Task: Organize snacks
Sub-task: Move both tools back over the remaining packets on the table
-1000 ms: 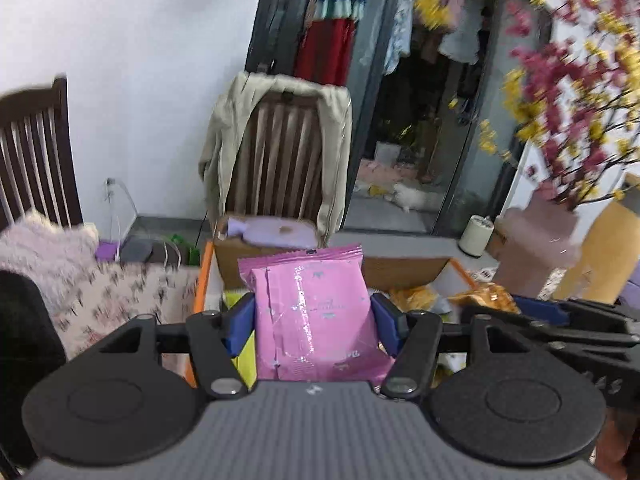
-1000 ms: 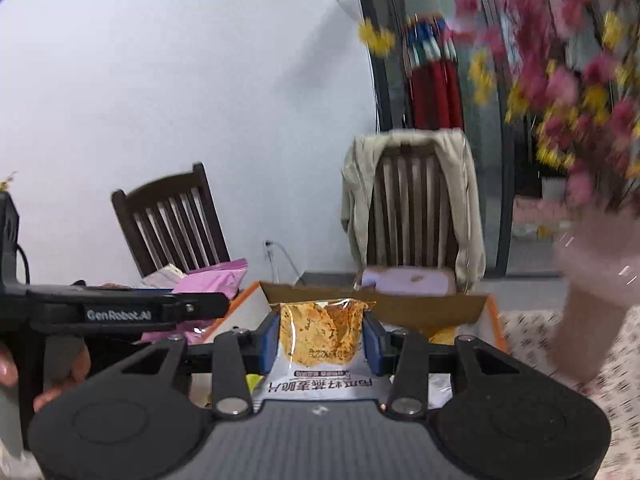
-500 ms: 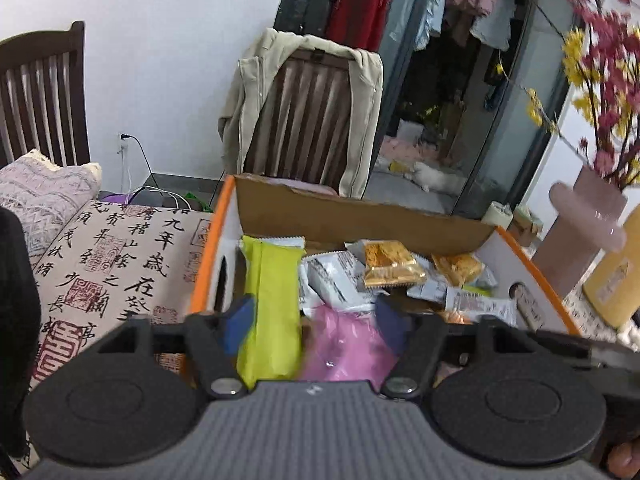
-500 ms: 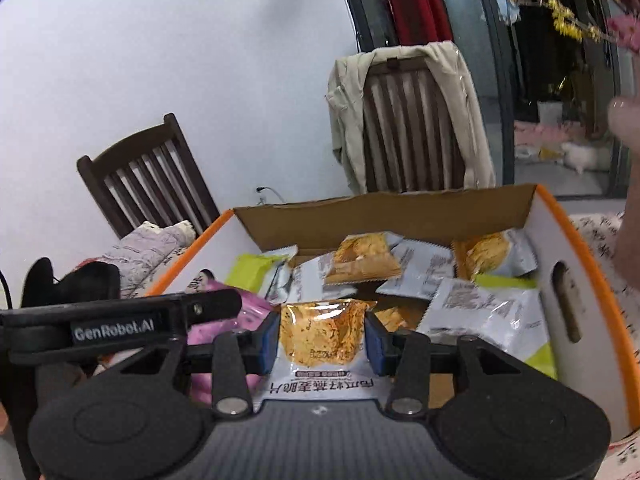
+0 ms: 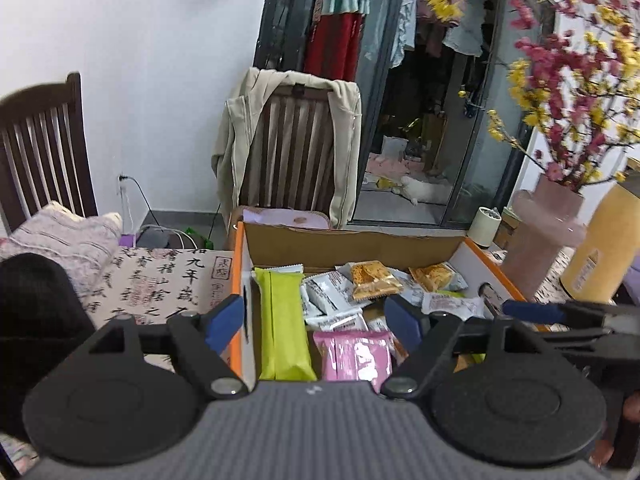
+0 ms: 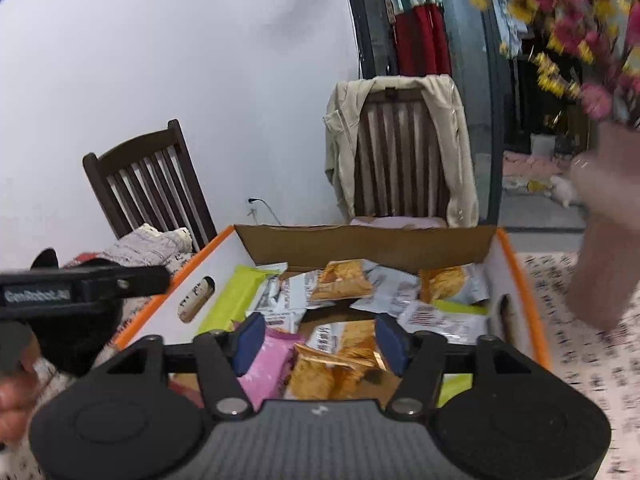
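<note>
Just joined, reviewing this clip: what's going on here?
A person holding a gripper in each hand is sorting snack packets into a cardboard box. The left gripper is opening over a pink packet that lies in the box beside a green one, clear of the pads. The right gripper is opening too; an orange packet lies between its fingers, apparently let go, among others already in the box.

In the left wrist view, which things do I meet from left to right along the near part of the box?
Orange left wall of the box → long green packet → pink packet → blue fingertip of the right gripper.
</note>
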Demonstrator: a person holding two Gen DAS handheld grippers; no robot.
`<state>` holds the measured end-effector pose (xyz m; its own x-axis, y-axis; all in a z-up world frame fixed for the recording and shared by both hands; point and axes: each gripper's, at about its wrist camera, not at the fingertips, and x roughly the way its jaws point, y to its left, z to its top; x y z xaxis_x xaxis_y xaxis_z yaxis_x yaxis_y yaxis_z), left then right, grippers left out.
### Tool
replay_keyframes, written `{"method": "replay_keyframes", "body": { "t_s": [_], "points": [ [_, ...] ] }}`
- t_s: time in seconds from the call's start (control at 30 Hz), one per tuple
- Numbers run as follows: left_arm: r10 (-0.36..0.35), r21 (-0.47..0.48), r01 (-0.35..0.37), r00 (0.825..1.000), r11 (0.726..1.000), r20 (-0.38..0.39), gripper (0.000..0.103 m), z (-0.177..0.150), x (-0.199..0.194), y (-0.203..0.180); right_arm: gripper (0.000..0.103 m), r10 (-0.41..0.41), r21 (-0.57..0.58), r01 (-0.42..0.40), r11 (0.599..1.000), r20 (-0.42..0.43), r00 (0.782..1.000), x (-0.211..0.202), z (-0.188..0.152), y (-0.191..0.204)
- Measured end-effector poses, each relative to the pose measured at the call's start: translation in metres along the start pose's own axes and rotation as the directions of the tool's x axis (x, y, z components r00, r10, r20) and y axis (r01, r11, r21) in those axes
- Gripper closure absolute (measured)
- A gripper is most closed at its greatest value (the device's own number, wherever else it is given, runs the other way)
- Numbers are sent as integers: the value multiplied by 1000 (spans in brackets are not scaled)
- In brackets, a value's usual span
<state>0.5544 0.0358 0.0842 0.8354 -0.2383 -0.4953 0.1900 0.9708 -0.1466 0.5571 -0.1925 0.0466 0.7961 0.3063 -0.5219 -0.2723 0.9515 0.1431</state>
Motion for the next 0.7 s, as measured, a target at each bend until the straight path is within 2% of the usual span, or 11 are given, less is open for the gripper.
{"method": "replay_keyframes", "body": {
  "t_s": [0.13,0.23,0.3,0.4,0.5,0.53,0.7],
  "points": [
    [-16,58,14,1000,998,27,19,-11,-46,-8,34,-24,-33,24,999,14,1000,-41,-7,-1],
    [9,100,-15,998,995,68,16,-26,-86,-20,31,-22,-41,24,999,31,999,-75,-17,0],
    [16,108,-26,995,994,98,12,-37,-112,-27,30,-39,-40,41,998,62,997,-100,-28,2],
    [8,102,-21,992,995,126,10,-59,-154,-37,29,-35,-33,38,999,82,996,-136,-47,5],
    [-19,86,7,991,996,136,4,-84,-188,-46,28,-36,-36,40,999,100,994,-173,-68,11],
    [-18,84,7,991,996,130,4,-94,-198,-48,25,-38,-46,43,998,106,994,-186,-77,15],
    [12,73,-18,996,997,83,4,-154,-235,-60,20,-58,-45,63,997,117,991,-239,-125,25]
  ]
}}
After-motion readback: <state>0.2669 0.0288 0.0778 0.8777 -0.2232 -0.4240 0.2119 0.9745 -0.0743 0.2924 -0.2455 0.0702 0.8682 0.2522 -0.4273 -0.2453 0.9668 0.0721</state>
